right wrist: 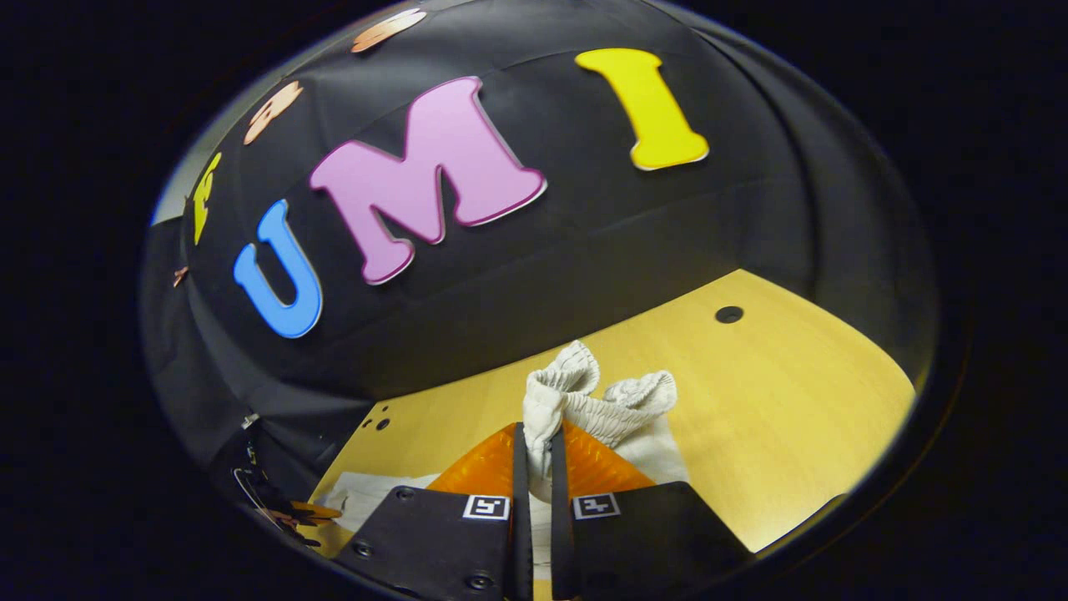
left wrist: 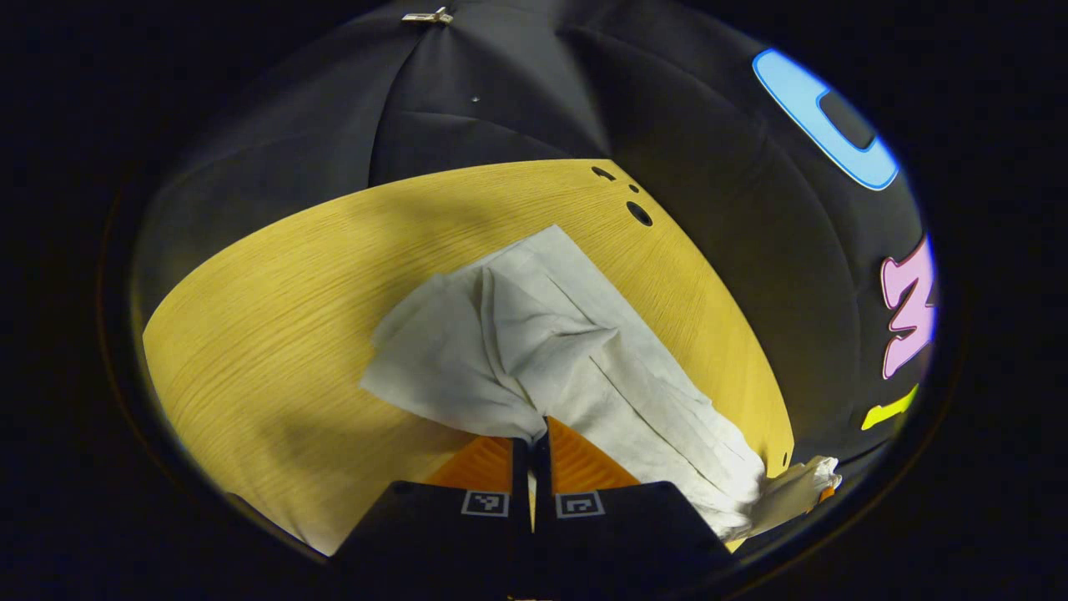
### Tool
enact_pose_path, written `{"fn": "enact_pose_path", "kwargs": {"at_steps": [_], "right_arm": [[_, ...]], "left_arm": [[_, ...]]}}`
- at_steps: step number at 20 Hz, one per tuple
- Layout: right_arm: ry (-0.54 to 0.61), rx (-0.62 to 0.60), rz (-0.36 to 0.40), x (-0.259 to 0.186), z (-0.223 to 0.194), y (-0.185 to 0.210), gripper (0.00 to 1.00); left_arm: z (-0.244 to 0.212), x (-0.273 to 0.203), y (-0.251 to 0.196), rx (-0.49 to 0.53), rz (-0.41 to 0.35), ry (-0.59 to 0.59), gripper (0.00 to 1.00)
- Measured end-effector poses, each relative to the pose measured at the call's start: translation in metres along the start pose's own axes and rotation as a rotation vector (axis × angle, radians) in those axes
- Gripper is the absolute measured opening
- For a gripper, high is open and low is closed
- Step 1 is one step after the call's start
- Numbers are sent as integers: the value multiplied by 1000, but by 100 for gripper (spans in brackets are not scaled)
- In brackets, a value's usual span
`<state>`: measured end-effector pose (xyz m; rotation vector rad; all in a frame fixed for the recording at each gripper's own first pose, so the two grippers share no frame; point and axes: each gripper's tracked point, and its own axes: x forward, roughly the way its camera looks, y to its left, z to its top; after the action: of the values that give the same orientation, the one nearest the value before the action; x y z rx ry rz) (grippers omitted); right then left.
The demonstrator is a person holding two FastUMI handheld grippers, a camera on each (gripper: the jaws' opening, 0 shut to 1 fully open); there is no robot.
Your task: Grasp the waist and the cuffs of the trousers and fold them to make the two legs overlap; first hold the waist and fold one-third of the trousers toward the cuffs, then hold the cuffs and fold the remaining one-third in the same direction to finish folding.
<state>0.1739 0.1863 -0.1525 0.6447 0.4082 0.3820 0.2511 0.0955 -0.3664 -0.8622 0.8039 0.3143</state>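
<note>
Both grippers, left gripper (left wrist: 532, 446) and right gripper (right wrist: 534, 455), pinch the white trousers (left wrist: 534, 351), which could slip out if tugged.

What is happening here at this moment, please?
A person is folding white trousers on a wooden table with two handheld grippers. The left gripper has its jaws shut on a bunch of the fabric at one end. The right gripper has its jaws shut on the gathered, elastic-looking waist, lifted a little off the table. The trousers lie crumpled with a fold across them; the final folds are not yet done.
</note>
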Motion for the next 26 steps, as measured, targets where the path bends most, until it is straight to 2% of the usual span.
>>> {"fn": "enact_pose_path", "kwargs": {"at_steps": [2, 5, 8, 10, 11, 12, 13, 14, 15, 17, 19, 20, 21, 22, 26], "right_arm": [[66, -24, 30, 9, -39, 24, 13], [174, -62, 32, 27, -91, 28, 13], [268, -80, 38, 31, -118, 35, 13], [338, -28, 96, 41, -133, 42, 15], [380, -2, 108, 40, -141, 40, 20], [416, 16, 125, 39, -148, 41, 20], [439, 23, 135, 38, -156, 44, 32], [445, 28, 149, 36, -156, 47, 29], [439, 34, 170, 34, -152, 52, 39], [419, 70, 244, 21, -138, 72, 43], [415, 155, 369, 3, -125, 105, 71], [420, 170, 390, -2, -124, 111, 63], [424, 160, 374, -2, -125, 105, 72], [421, 149, 349, -1, -127, 97, 63], [418, 207, 275, -5, -120, 71, 63]], "left_arm": [[-1, 1, -2, -3, -11, 4, 6], [1, 1, -3, -9, -23, 1, 6], [4, 0, -3, -10, -26, -2, 6], [5, -1, -2, -11, -33, -2, 6], [4, -2, -2, -16, -37, -2, 6], [6, -3, -2, -22, -40, -3, 6], [7, -3, -1, -28, -41, -6, 6], [9, -2, -1, -36, -41, -12, 6], [9, -4, 0, -46, -40, -16, 6], [10, -5, 1, -58, -38, -16, 6], [10, -6, 1, -59, -38, -14, 6], [11, -6, 1, -62, -40, -13, 6], [11, -6, 1, -65, -42, -13, 6], [12, -7, 1, -70, -45, -15, 6], [16, -9, -2, -131, -83, -39, 6]]}}
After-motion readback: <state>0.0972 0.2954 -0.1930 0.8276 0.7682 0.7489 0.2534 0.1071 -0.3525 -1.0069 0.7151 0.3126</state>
